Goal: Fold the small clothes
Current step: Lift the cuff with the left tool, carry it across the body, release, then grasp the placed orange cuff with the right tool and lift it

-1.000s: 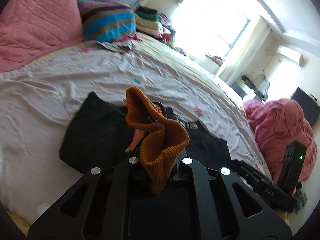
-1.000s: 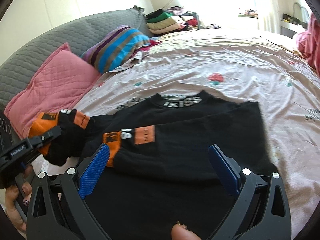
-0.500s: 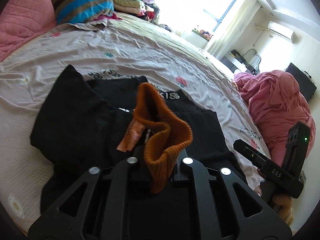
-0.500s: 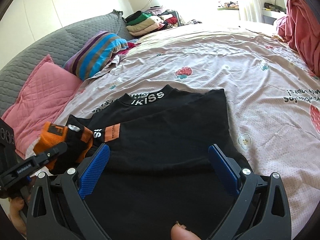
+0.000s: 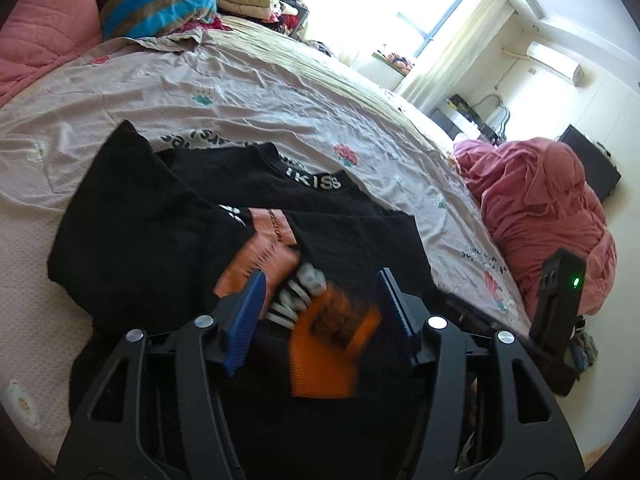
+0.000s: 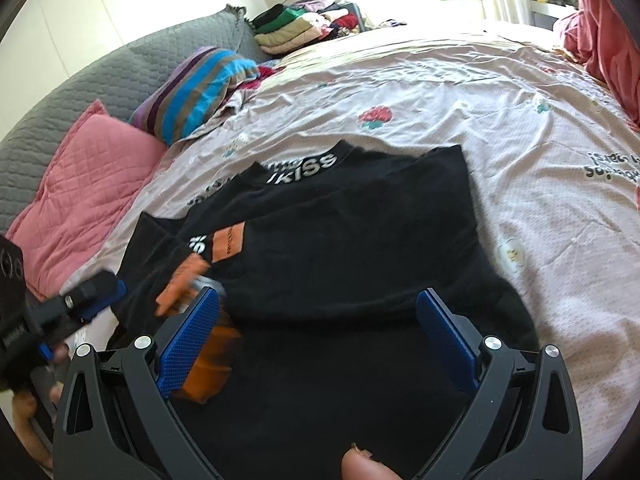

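A small black sweater (image 6: 360, 240) with an "IKISS" collar lies on the bed, its right side folded inward; it also shows in the left wrist view (image 5: 160, 216). Its left sleeve with an orange ribbed cuff (image 5: 332, 340) is dropping, blurred, between the open blue pads of my left gripper (image 5: 320, 304). The cuff (image 6: 212, 356) lands on the sweater's lower left in the right wrist view. My right gripper (image 6: 316, 328) is open and empty, hovering low over the sweater's hem. The left gripper (image 6: 76, 308) also shows at the left edge of that view.
The pink printed bedsheet (image 6: 520, 128) surrounds the sweater. A pink cushion (image 6: 80, 184) and a striped pillow (image 6: 196, 92) lie toward the grey headboard. Folded clothes (image 6: 304, 28) are stacked at the far end. A bundled pink quilt (image 5: 548, 208) lies at the right.
My left gripper carried the orange-cuffed sleeve inward over the sweater, then opened and let it go; the cuff is falling. My right gripper stayed open and moved a little nearer the hem.
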